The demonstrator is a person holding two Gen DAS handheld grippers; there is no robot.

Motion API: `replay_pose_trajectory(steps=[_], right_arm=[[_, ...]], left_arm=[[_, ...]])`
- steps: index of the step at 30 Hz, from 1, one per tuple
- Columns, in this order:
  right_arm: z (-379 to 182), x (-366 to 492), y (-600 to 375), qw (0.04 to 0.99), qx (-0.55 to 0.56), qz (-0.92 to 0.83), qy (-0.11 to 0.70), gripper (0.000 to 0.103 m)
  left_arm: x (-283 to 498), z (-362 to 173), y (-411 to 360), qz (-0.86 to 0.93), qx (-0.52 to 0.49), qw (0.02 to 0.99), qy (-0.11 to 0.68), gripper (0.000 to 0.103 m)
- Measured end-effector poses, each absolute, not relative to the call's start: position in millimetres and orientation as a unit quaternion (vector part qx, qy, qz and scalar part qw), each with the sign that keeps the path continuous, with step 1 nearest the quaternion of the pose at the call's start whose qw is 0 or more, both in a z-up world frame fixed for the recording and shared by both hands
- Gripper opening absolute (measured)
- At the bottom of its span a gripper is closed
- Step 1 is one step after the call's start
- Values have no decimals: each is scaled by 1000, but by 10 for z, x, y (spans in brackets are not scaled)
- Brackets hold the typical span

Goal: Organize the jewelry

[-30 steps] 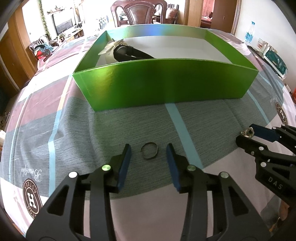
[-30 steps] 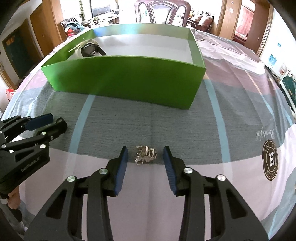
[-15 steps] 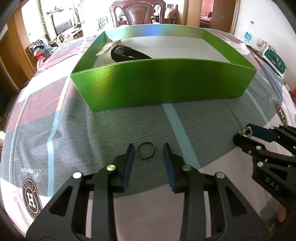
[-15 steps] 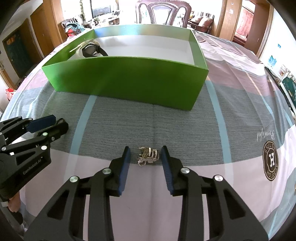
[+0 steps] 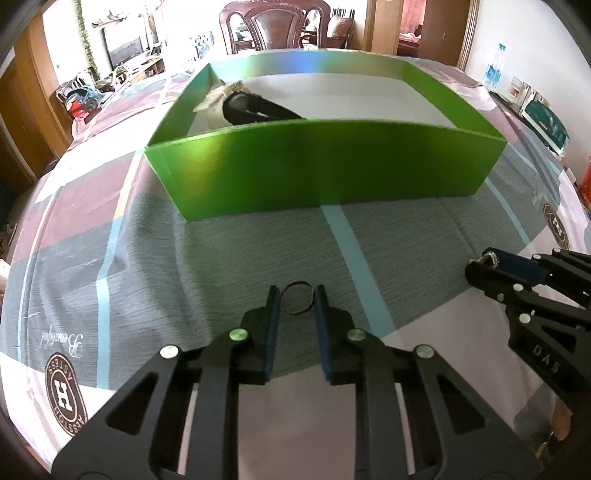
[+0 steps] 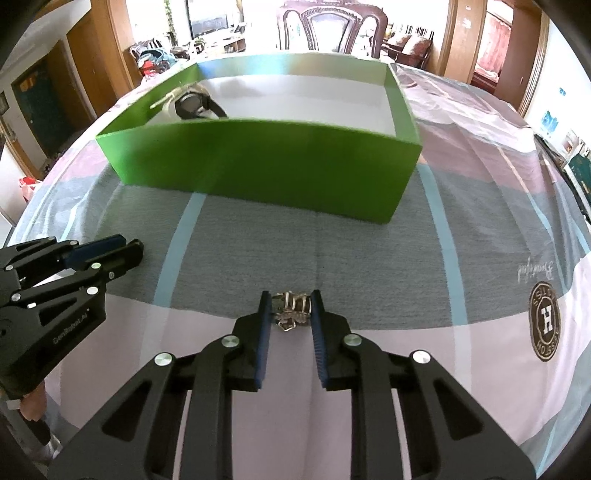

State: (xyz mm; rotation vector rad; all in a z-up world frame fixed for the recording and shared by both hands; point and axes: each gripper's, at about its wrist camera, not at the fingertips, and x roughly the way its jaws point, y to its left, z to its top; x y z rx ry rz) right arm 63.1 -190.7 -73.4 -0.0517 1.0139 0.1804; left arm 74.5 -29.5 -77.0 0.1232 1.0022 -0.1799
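Observation:
A thin dark ring (image 5: 297, 298) lies on the grey band of the tablecloth. My left gripper (image 5: 296, 292) is closing on it, and both blue pads touch its sides. A small silver clip-like jewel (image 6: 291, 312) lies where grey meets pink. My right gripper (image 6: 290, 295) is closing too, its pads pressing the jewel. Behind both stands the green box (image 5: 325, 170) (image 6: 258, 162), with a black watch on something white (image 5: 255, 107) (image 6: 192, 103) in its left corner. The right gripper (image 5: 485, 260) shows at the right of the left wrist view, and the left gripper (image 6: 127, 249) shows at the left of the right wrist view.
The checked tablecloth (image 5: 92, 206) covers the whole table. A carved wooden chair (image 5: 273, 26) stands past the far edge. A water bottle (image 5: 493, 74) and boxes (image 5: 543, 122) sit at the far right. A hand (image 6: 31, 406) holds the left gripper's handle.
Both pairs of jaws have narrowed from well apart to touching their pieces, the ring on the left and the silver jewel on the right. Neither hand nor either piece has shifted.

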Motion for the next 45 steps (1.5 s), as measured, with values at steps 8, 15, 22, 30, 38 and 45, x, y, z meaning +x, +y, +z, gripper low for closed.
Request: replay_pose_trajectory(steps=[8,15,22,30,38,45], right_arm=[[-228,726,-1925,904,-16,85,418,21],[317,1001,-1872,933,-23,74,351,21],[158,1699,-1913,922,7,68,382,21],[-441,2096,-1949,891,9,41,451,21],[-249,1954,-1985,909,18,45,415,66],[213,1417,-1994,940,3,41,339,100]], left_arm=[[797,-294,-225,-83,60,898,428,19],[1014,270,-203,-77,69,923,372,19],[1714,342,-232,-63,56,922,377,19],[2188,-146,-182,-54,43,901,428,19],[2124,-119,-142,-54,34,909,413,51],[1623,342,-88,-30,41,939,340,88]])
